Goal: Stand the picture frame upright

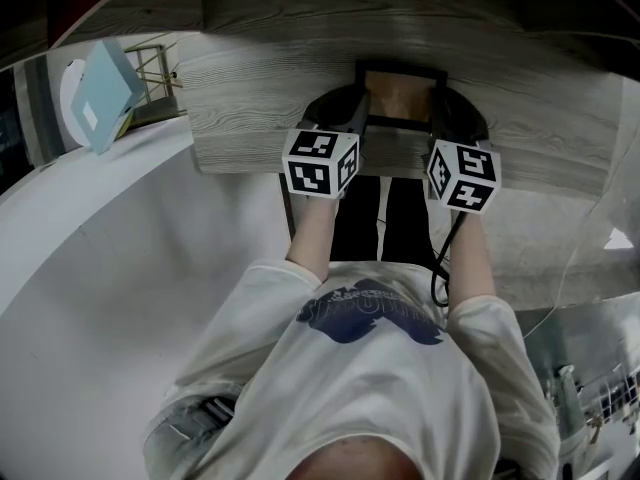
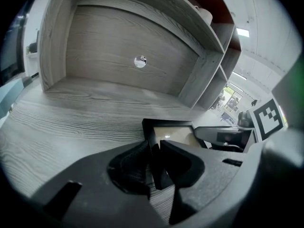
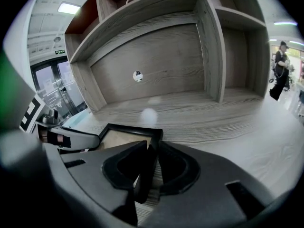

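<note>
Well, there is plenty of bare wood-grain desk (image 1: pixel 250 98) to work on. Behind the picture frame (image 1: pixel 400 93) the desk runs clear back to the rear panel (image 2: pixel 109 46) of the shelf unit, which has a small round hole (image 2: pixel 140 61) in it. A side wall (image 2: pixel 47 32) closes the bay on the left and an upright divider (image 3: pixel 211 46) closes it on the right, both well apart from the frame. More open desk spreads out past the divider. The desk's front edge (image 1: pixel 240 168) runs just in front of the person, and the frame sits near it, between the two arms.

The frame is black with a pale tan picture, and it lies face up on the desk. I cannot tell whether its near end rests on the wood or is raised a little.

The left gripper (image 2: pixel 154 160) is clamped on the frame's left side rail, with the dark rail pinched between its two pads close to the near corner. The right gripper (image 3: pixel 151 163) is clamped on the right side rail in the same way. So the frame spans the gap between the two claws, and its far end points toward the rear panel. Each claw shows in the other's view, just across the picture.
</note>
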Available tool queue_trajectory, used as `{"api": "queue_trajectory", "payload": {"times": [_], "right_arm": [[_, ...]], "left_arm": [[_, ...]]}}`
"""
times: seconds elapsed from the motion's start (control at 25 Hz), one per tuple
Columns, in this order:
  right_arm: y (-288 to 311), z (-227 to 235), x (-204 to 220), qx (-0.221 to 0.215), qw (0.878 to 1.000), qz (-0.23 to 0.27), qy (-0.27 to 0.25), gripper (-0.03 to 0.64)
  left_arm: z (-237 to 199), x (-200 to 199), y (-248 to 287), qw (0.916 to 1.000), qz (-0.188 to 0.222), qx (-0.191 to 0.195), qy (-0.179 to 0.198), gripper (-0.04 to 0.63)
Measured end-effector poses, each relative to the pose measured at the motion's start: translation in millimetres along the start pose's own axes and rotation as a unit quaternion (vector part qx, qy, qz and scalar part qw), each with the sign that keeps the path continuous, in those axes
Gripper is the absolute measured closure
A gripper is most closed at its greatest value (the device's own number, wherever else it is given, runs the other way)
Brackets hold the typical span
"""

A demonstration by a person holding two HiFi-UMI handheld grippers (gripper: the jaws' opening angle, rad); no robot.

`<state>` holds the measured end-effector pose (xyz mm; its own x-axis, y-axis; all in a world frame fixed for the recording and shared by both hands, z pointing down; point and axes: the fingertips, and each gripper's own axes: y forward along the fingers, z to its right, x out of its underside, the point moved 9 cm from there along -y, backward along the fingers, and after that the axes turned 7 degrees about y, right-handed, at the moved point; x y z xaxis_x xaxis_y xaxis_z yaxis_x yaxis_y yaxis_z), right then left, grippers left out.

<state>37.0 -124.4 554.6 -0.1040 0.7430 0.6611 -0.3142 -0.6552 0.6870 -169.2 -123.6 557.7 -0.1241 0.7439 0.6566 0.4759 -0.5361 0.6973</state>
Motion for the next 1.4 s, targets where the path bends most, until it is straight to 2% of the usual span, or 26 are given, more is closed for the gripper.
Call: {"api": "queue_trajectory", "payload": {"times": [0.36, 0.68, 1.04, 1.4], "right_arm": [[-28.6, -5.9, -33.8, 0.005, 0.998, 0.057, -0.005, 0.546], [-71.6, -12.6, -68.2, 0.035, 0.992, 0.120, -0.009, 0.546], [-125.8, -13.6, -94.9, 0.082, 0.978, 0.191, -0.014, 0.546], [-172.1, -6.2, -100.6, 0.119, 0.964, 0.238, -0.019, 0.546]], "left_arm": [[10.8, -40.1, -18.1, 0.9986, 0.038, 0.011, 0.034, 0.514], [31.4, -85.7, -39.9, 0.9937, 0.075, 0.034, 0.076, 0.515], [63.0, -126.5, -59.5, 0.9815, 0.121, 0.081, 0.124, 0.515], [98.3, -145.6, -71.2, 0.9684, 0.149, 0.119, 0.161, 0.515]]}}
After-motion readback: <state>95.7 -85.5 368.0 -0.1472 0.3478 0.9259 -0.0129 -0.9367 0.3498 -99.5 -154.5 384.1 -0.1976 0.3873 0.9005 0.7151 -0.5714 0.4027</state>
